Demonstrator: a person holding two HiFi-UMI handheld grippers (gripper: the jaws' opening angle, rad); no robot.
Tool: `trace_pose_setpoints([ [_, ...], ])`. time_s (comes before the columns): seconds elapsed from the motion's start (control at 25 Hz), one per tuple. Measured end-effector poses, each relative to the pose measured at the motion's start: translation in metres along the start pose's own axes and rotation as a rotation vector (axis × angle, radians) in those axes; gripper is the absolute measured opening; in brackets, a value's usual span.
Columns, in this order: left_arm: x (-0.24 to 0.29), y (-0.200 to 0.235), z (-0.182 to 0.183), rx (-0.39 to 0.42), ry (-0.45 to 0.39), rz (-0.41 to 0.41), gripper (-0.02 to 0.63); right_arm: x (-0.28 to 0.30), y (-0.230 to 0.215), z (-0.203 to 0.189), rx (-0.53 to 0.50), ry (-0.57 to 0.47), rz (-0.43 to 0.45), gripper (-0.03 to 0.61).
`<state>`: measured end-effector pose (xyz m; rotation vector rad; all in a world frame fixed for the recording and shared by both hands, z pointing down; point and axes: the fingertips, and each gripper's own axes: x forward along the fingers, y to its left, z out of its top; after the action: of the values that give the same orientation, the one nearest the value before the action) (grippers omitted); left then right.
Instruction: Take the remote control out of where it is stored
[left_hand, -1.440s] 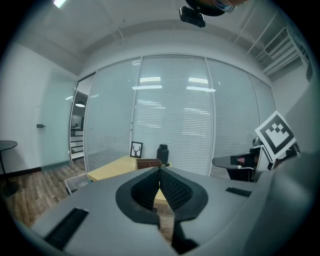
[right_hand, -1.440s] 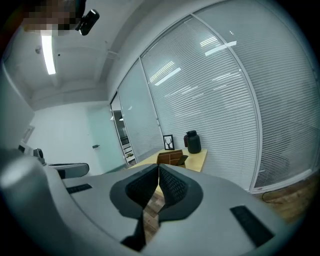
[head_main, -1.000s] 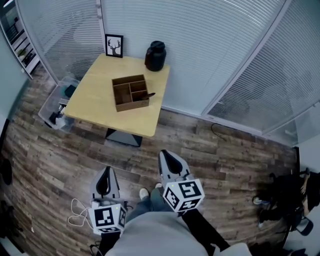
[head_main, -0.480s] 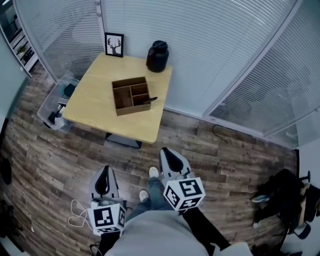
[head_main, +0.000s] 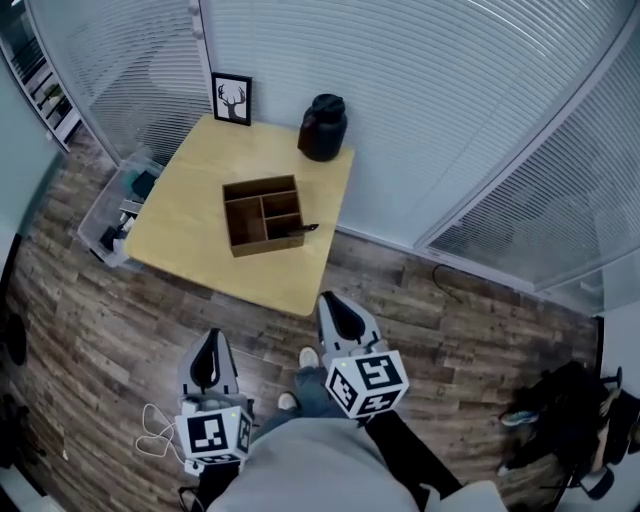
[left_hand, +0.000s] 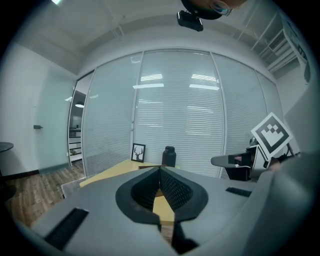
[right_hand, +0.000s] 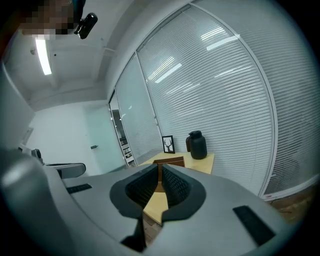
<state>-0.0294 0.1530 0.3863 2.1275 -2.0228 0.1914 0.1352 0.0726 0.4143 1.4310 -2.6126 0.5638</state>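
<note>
A brown wooden organizer box (head_main: 262, 213) with several compartments sits on the light wooden table (head_main: 190, 220). A dark remote control (head_main: 300, 230) pokes out of its right compartment, over the rim. Both grippers are held well short of the table, above the floor. My left gripper (head_main: 208, 342) is shut and empty. My right gripper (head_main: 331, 303) is also shut and empty, closer to the table's near corner. In the right gripper view the organizer box (right_hand: 169, 161) shows just beyond the shut right gripper (right_hand: 160, 165). In the left gripper view the left gripper (left_hand: 160, 169) points at the table.
A black jug (head_main: 323, 127) and a framed deer picture (head_main: 232, 98) stand at the table's back edge against the blinds. A clear plastic bin (head_main: 112, 208) sits on the floor left of the table. A white cable (head_main: 155, 430) lies near my feet. Dark bags (head_main: 570, 415) lie at right.
The person has stepped toward the table: the table and box have come nearer to both grippers in the head view. Both grippers stay shut.
</note>
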Motion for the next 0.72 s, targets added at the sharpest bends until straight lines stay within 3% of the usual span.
trace_pose_setpoints([
  [0.72, 0.074, -0.008, 0.013, -0.016, -0.005, 0.078, 0.009, 0.071, -0.057, 0.010, -0.021, 0.058, 0.074, 0.008],
])
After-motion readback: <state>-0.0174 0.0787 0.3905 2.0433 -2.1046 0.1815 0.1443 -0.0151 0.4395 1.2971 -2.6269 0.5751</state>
